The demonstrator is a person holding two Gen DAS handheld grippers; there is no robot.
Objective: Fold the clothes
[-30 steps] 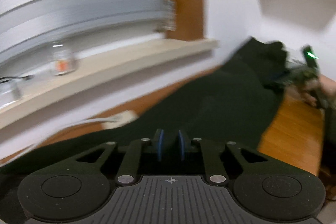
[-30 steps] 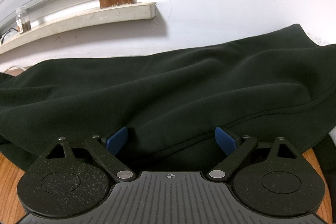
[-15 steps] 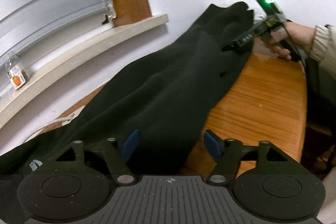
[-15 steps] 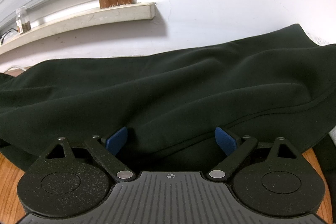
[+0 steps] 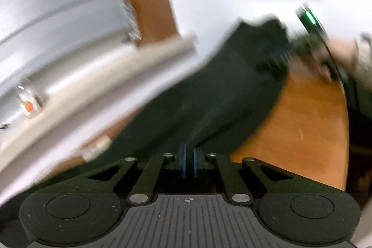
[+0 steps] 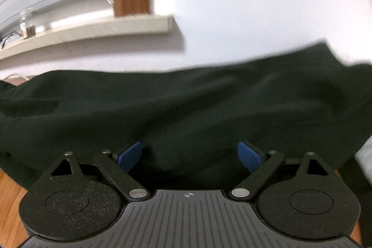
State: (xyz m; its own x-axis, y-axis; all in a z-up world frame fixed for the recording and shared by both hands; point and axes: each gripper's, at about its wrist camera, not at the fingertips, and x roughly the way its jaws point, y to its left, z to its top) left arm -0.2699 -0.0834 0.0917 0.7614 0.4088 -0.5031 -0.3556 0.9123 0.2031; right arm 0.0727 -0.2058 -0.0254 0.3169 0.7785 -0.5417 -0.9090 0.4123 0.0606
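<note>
A black garment [image 5: 209, 94] lies stretched across the wooden table [image 5: 302, 131] along the wall. My left gripper [image 5: 190, 160] is shut on the garment's near edge, and a ridge of cloth rises from between its blue pads. In the right wrist view the garment [image 6: 186, 104] fills the middle. My right gripper [image 6: 189, 155] is open, its blue pads [image 6: 130, 155] wide apart, with the garment's hem bunched between them. The right gripper also shows blurred in the left wrist view [image 5: 279, 57] at the garment's far end.
A white windowsill [image 5: 93, 76] with a small jar [image 5: 29, 99] runs along the wall under grey blinds [image 5: 58, 4]. A white cable plug [image 5: 95, 148] lies on the table by the wall. The table's right edge [image 5: 346, 131] drops off.
My left gripper was open half a second ago and has shut on the garment's edge. Both views are blurred with motion. My right gripper stays open.
</note>
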